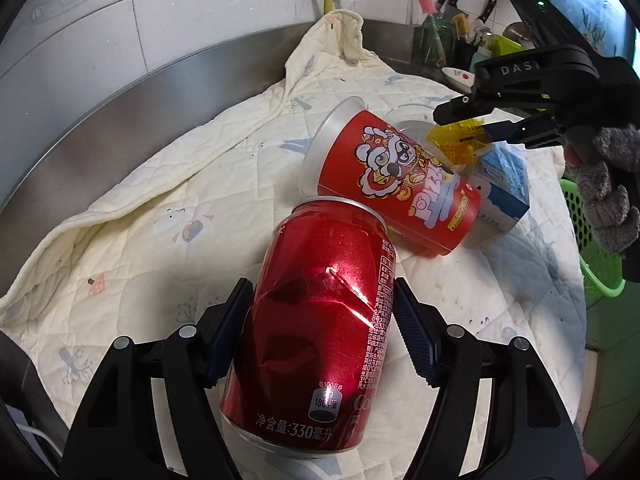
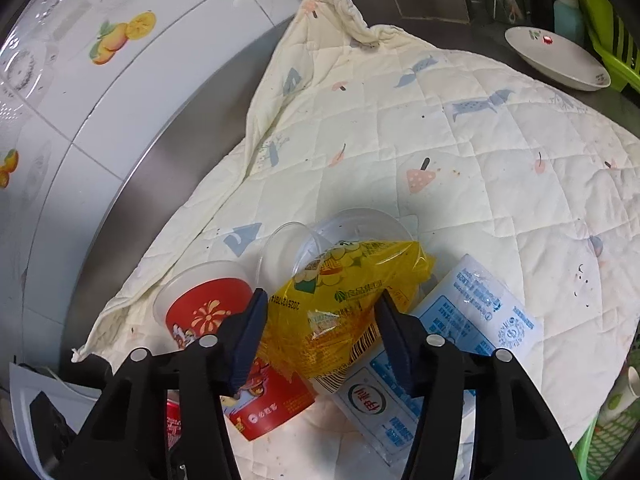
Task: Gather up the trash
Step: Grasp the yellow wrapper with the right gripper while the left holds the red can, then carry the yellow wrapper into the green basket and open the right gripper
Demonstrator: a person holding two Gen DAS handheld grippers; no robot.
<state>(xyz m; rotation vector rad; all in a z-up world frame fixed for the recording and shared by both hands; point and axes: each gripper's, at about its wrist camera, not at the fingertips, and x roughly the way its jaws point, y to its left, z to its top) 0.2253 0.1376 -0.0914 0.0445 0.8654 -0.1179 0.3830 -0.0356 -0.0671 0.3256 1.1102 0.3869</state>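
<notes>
At lower centre, the left gripper (image 1: 320, 332) clamps the dented red can (image 1: 316, 320), while the right gripper (image 2: 320, 336) seemingly pinches the yellow wrapper (image 2: 344, 300), whose slick film may slip free.

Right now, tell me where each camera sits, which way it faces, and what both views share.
Left wrist: on the left gripper, looking down along its jaws at a dented can between them; the right gripper and a gloved hand show at right.
Right wrist: on the right gripper, looking down at a yellow wrapper between its jaws; only its own fingers show.
Shared: the red cup, wrapper, blue carton, quilt.
</notes>
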